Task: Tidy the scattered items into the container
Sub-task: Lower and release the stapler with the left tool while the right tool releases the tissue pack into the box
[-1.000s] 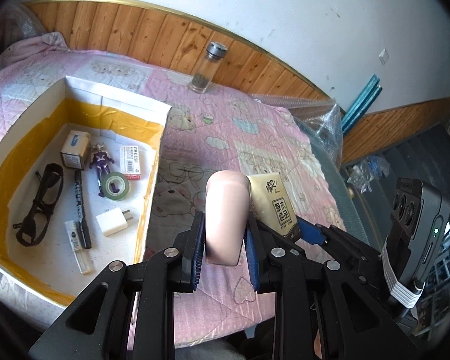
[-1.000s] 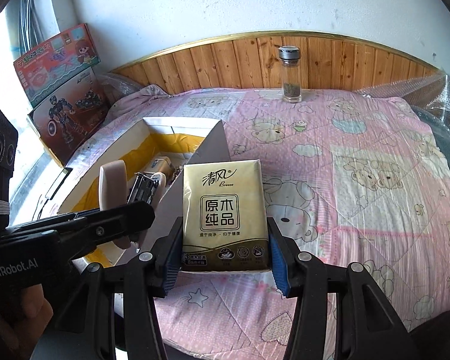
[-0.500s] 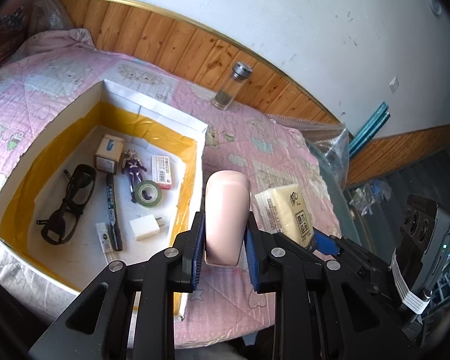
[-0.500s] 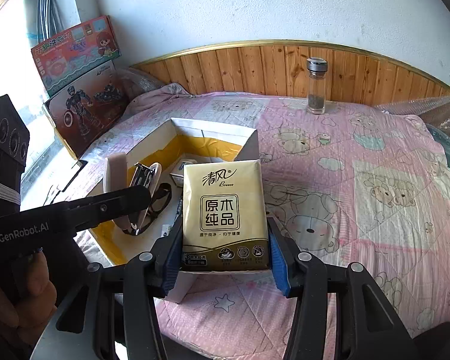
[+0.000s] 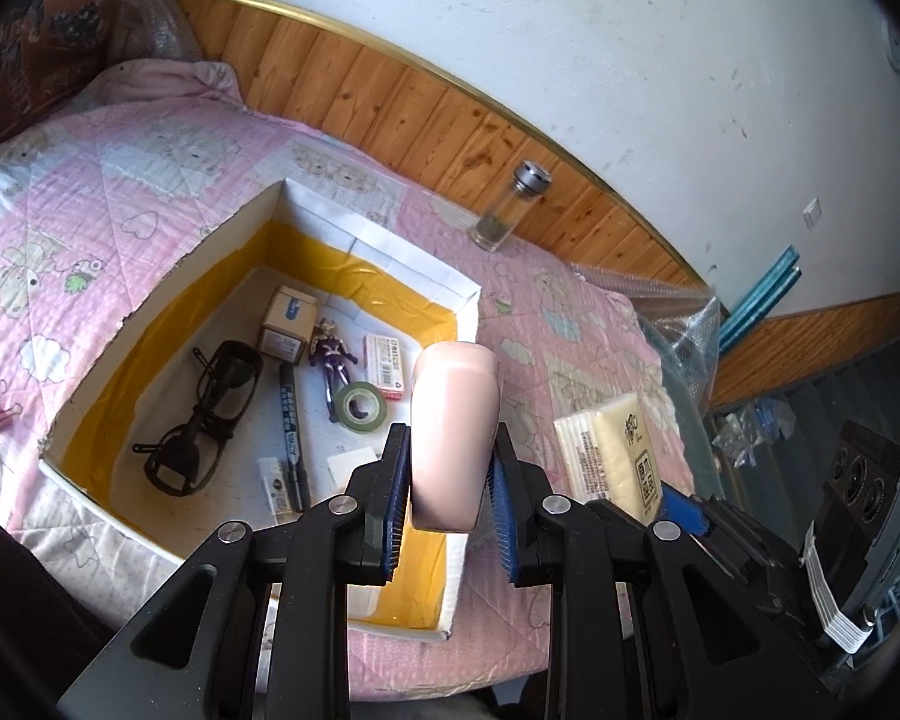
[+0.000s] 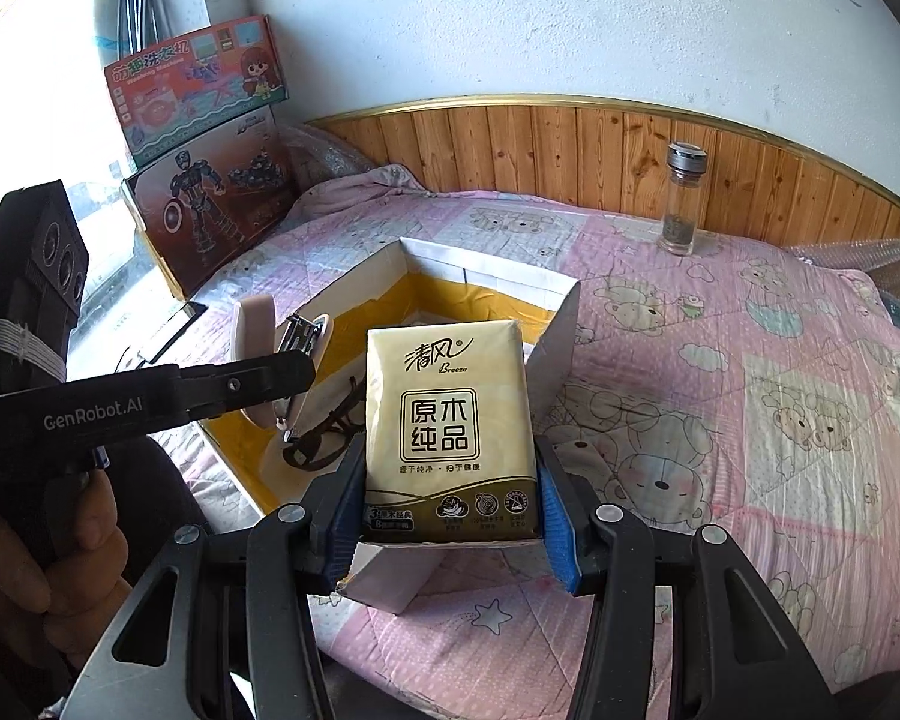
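My left gripper [image 5: 450,510] is shut on a pale pink stapler [image 5: 455,432] and holds it above the near right corner of the white box with yellow lining [image 5: 384,240]. In the right wrist view the stapler [image 6: 252,330] hangs open over the box [image 6: 486,276]. My right gripper [image 6: 450,516] is shut on a gold tissue pack [image 6: 450,420], held above the box's near right corner. The pack also shows in the left wrist view [image 5: 618,450]. The box holds black glasses [image 5: 204,414], a marker [image 5: 291,420], a figurine [image 5: 330,354], a green tape roll [image 5: 361,407] and small cartons.
A glass bottle [image 6: 681,204] with a metal cap stands on the pink quilt by the wooden headboard. Toy boxes [image 6: 204,138] lean at the far left. A purple binder clip [image 5: 0,411] lies on the quilt left of the box. Bubble wrap lies at the bed's right edge.
Both grippers have moved left towards the box, still gripping the stapler and the tissue pack. The stapler now hangs over the box instead of over the quilt.
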Tool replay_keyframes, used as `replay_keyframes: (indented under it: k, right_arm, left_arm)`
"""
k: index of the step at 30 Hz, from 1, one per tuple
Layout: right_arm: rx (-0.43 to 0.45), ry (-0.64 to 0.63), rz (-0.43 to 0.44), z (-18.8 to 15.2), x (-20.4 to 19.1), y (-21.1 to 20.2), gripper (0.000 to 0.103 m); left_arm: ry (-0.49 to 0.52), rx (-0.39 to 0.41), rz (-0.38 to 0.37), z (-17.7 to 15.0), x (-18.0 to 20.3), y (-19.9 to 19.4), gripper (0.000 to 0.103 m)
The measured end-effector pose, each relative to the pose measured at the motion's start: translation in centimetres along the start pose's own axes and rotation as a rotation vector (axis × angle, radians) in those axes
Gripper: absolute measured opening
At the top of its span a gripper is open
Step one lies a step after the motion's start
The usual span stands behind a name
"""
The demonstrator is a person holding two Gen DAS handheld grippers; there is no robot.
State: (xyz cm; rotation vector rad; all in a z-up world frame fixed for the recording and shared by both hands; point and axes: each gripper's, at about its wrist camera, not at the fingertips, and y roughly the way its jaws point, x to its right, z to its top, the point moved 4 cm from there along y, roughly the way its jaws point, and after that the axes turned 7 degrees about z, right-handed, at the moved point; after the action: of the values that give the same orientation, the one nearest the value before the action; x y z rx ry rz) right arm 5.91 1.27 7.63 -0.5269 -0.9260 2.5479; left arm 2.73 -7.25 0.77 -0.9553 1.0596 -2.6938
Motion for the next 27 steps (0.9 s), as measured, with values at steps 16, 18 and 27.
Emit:
replay_keyframes:
  k: [16, 18, 27]
  right_arm:
    - [-0.017, -0.07, 0.045, 0.3, -2.7, 1.1, 0.052]
    - [-0.023, -0.078, 0.053, 0.3, -3.0, 1.3, 0.052]
    - [-0.049, -0.123, 0.082, 0.2, -4.6, 2.5, 0.052]
  left_arm:
    - [-0.066, 0.049, 0.055, 2.0, -5.0, -1.6, 0.025]
    - [-0.068, 0.054, 0.062, 2.2, -5.3, -1.7, 0.025]
    - [-0.018, 0.004, 0.134, 1.8, -6.1, -0.4, 0.025]
